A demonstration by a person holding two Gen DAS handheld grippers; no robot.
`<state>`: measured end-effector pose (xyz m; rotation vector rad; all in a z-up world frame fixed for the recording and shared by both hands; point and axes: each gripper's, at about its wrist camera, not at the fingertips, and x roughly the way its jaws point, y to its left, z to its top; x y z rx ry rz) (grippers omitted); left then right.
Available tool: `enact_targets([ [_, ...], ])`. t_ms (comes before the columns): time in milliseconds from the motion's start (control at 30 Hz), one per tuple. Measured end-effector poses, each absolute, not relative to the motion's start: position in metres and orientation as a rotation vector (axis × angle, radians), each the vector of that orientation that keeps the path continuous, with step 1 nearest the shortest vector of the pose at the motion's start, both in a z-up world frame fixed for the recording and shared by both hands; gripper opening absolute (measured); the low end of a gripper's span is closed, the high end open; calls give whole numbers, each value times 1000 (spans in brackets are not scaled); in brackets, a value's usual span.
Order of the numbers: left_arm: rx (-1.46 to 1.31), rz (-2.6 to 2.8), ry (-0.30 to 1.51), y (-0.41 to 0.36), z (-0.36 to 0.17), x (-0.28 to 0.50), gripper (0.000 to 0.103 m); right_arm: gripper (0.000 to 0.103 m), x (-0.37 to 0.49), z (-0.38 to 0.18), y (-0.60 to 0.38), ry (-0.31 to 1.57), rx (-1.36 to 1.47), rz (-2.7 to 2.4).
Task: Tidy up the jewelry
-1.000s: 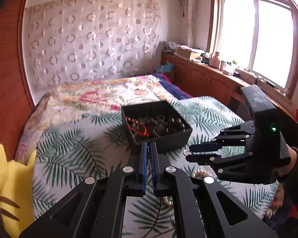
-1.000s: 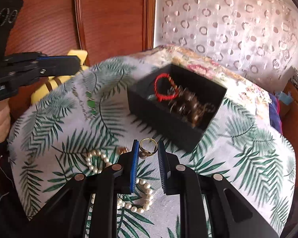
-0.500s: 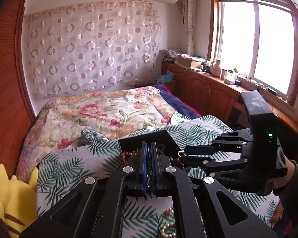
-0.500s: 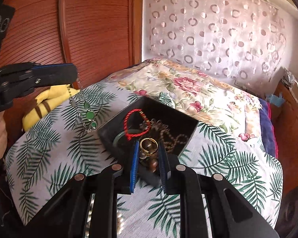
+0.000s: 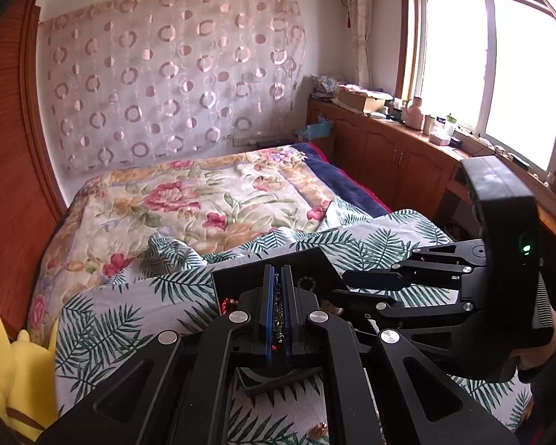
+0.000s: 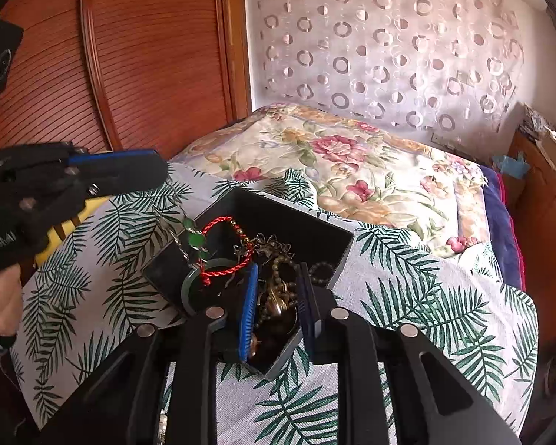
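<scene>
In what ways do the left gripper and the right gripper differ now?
The left gripper is shut on the green-stone necklace; the right gripper is open, holding nothing. The left gripper hangs its necklace at the black box rim; the right gripper reaches over the box's contents. Both have blue pads.

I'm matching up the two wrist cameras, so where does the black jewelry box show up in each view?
Left wrist: the black jewelry box sits lower centre, mostly hidden behind the left claw.
Right wrist: it sits at the picture's centre, open, with jewelry inside, and the right claw over its near corner.
Shared landmark: the circle-patterned curtain on the back wall.
</scene>
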<state>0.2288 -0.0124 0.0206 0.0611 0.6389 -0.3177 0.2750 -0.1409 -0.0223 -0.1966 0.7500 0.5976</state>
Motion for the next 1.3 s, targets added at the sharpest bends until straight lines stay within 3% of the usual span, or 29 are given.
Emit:
enact_targets([
  [33, 61, -317, 642, -12, 20, 230, 3, 42, 275, -22, -142, 748, -193, 595],
  [67, 61, -317, 645, -13, 18, 231, 3, 44, 275, -22, -143, 745, -188, 597],
  [333, 40, -316, 665, -11, 11, 235, 5, 44, 269, -24, -157, 739, -167, 585],
  [433, 35, -317, 666, -9, 9, 231, 13, 44, 257, -23, -163, 726, -170, 596],
  [500, 29, -313, 662, -8, 9, 229, 27, 44, 247, -23, -164, 720, -177, 607],
  [567, 13, -320, 661, -5, 7, 221, 34, 44, 235, -25, -164, 719, -181, 623],
  [833, 36, -322, 695, 14, -23, 182, 46, 44, 192, -46, -163, 758, -208, 688],
  [1033, 44, -313, 731, 25, -47, 162, 57, 36, 167, -63, -156, 808, -233, 736],
  [1133, 48, -286, 738, 33, -57, 153, 76, 32, 158, -72, -152, 833, -242, 754],
  [1300, 66, -258, 744, 35, -67, 141, 85, 28, 145, -85, -148, 863, -251, 767],
])
